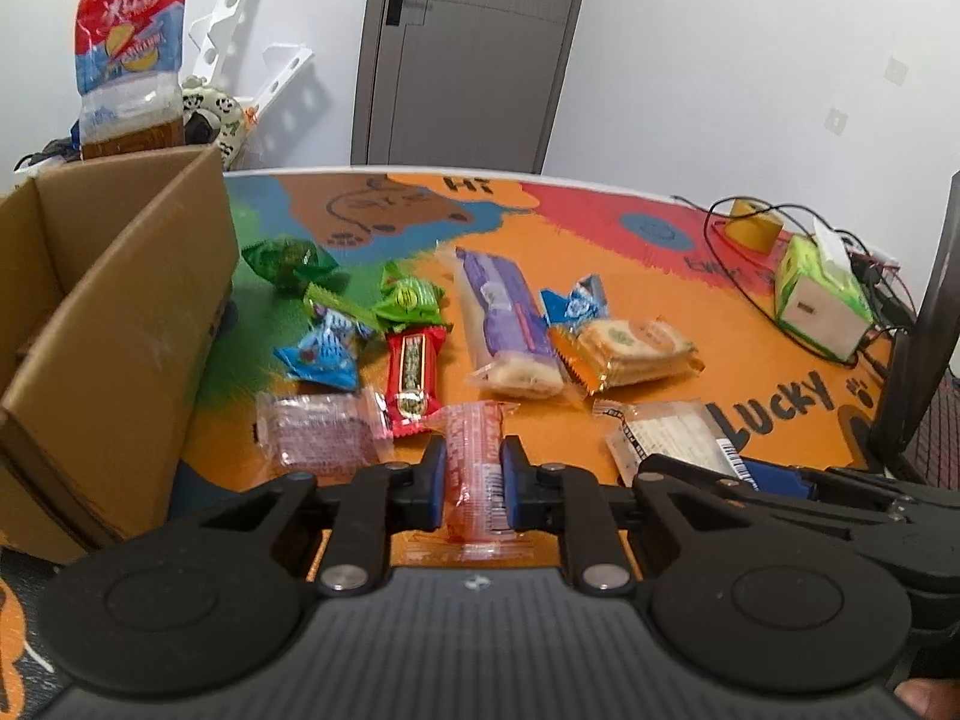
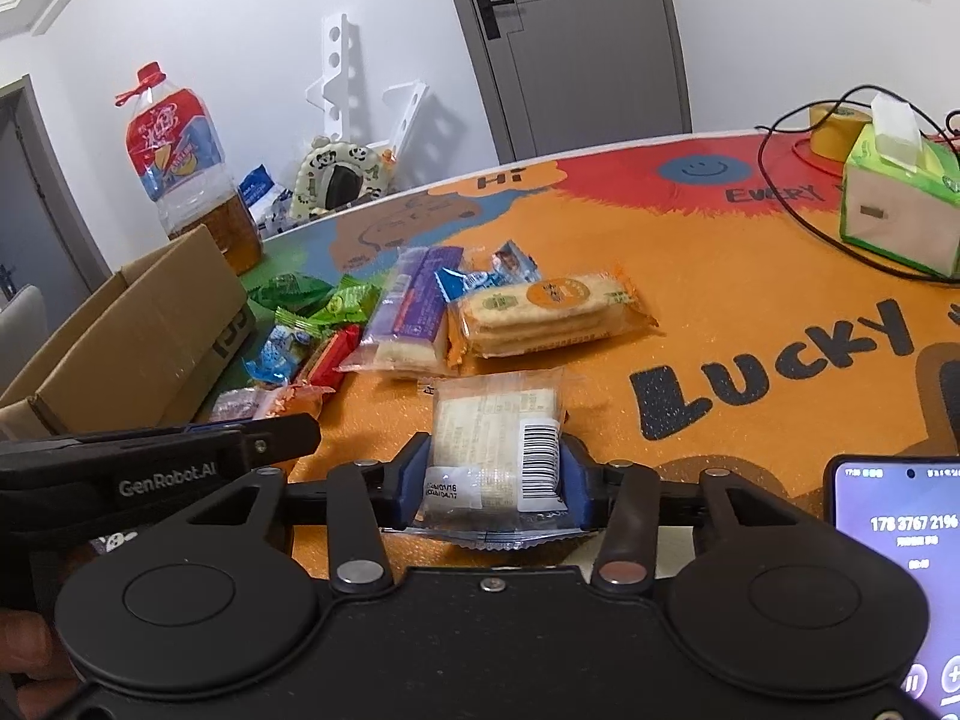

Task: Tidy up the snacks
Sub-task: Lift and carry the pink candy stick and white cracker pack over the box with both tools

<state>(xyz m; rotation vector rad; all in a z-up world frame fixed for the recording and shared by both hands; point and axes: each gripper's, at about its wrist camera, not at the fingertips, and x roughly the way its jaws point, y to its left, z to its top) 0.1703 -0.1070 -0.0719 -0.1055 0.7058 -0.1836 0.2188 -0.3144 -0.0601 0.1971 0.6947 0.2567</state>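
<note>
Left gripper (image 1: 471, 468): clamping a pink packet (image 1: 474, 474) between both blue pads (image 1: 433, 480), packet standing lengthwise in the jaws, near the table's front edge.

Right gripper (image 2: 495, 474): gripping a clear packet (image 2: 495, 426) with a barcode label, pads (image 2: 579, 480) pressing both sides, packet lying on the mat (image 2: 750, 312).

Box (image 1: 120, 312): standing open at the mat's left edge, flaps up.

Lying loose on the mat, right of the box:
- green packets (image 1: 288, 261), farthest back;
- blue packet (image 1: 324, 354), just beside a red bar (image 1: 411, 381);
- purple pack (image 1: 507, 324), centre;
- cracker pack (image 1: 630, 351), touching the purple pack's right side;
- pale pink packet (image 1: 318, 432), just left of the left gripper.

Tissue box (image 2: 900, 210): sitting at far right among cables. Phone (image 2: 894, 570): showing lit at the lower right.
</note>
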